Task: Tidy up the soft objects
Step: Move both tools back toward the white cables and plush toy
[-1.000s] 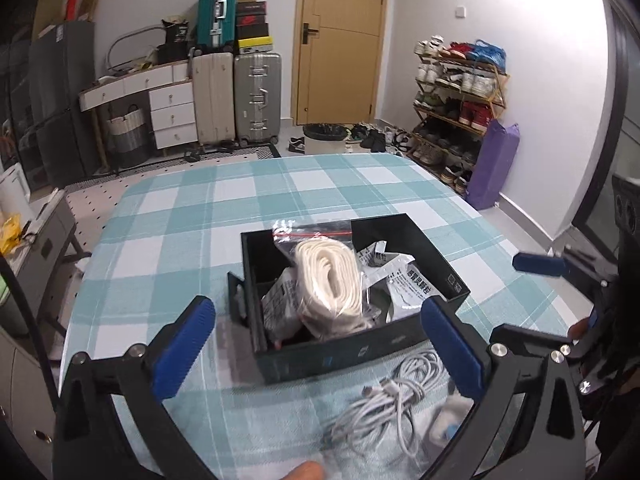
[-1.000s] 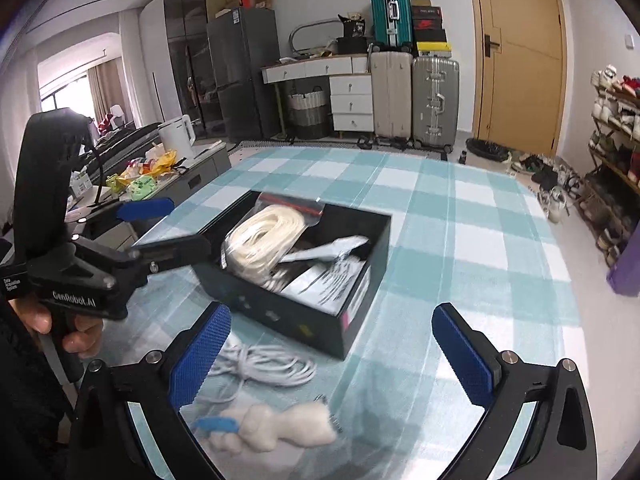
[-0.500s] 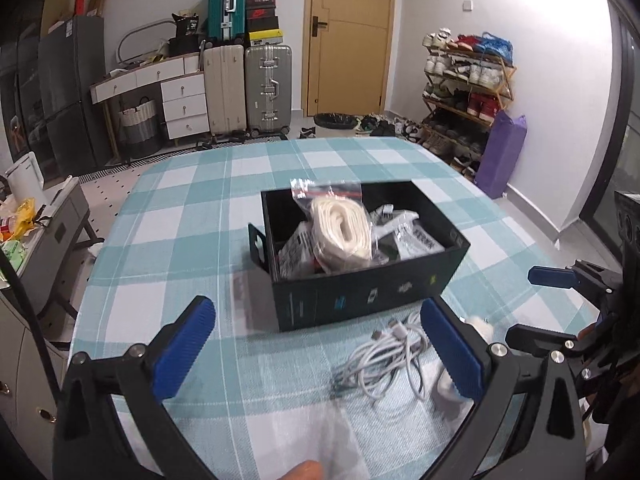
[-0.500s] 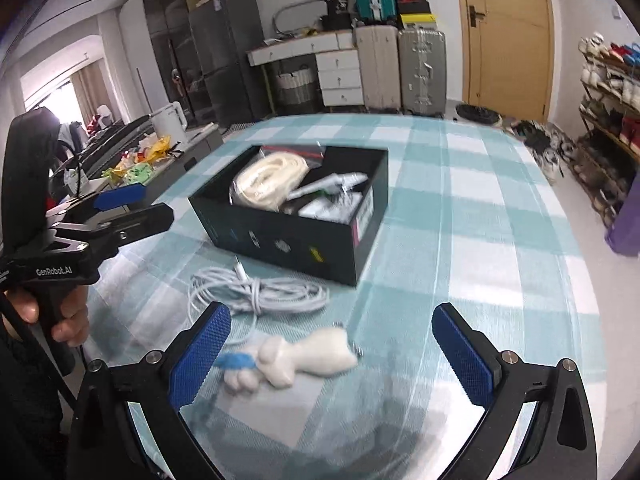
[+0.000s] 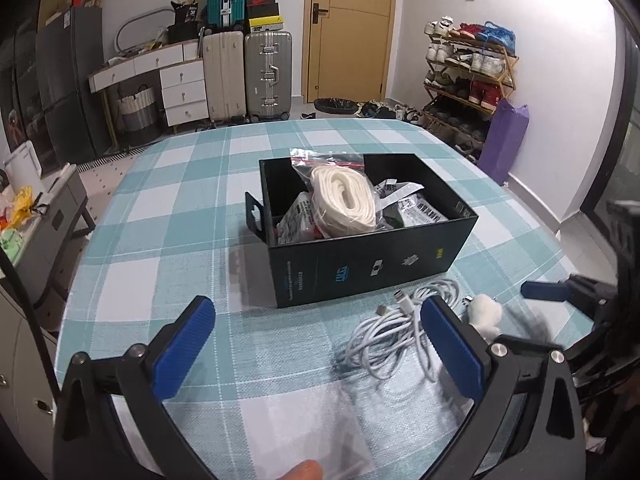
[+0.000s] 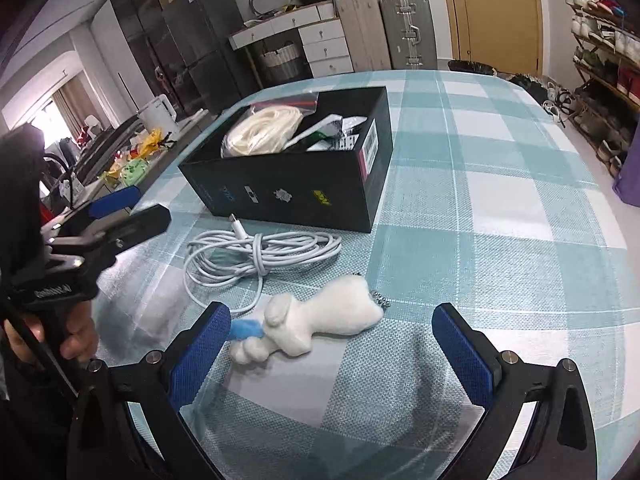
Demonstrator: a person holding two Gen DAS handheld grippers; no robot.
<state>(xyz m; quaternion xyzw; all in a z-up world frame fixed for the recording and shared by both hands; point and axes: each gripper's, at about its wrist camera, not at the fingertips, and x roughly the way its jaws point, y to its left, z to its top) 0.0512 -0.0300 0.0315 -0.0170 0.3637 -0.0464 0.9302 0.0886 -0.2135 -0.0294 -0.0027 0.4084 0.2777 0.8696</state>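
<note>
A black box [image 5: 372, 264] [image 6: 296, 196] stands mid-table on the checked cloth, holding a bagged white rope [image 5: 340, 196] [image 6: 260, 132] and several packets. In front of it lie a coiled white cable [image 5: 392, 332] [image 6: 256, 256] and a white plush toy [image 6: 320, 324] [image 5: 486, 312] with a bead chain. My left gripper [image 5: 316, 344] [image 6: 116, 216] is open over the cloth, with the cable by its right finger. My right gripper [image 6: 332, 344] [image 5: 560, 296] is open, and the plush lies between its fingers on the table. Neither holds anything.
A flat clear plastic bag [image 5: 320, 420] [image 6: 160, 292] lies on the cloth near the front edge. Behind the table are suitcases [image 5: 244, 72], a white drawer unit [image 5: 176, 88], a door [image 5: 348, 32] and a shoe rack [image 5: 468, 68]. A hand [image 6: 76, 340] grips the left tool.
Both grippers have drawn back from the box toward the table's near edge. The cable and plush now show fully in front of the box. Both stay open.
</note>
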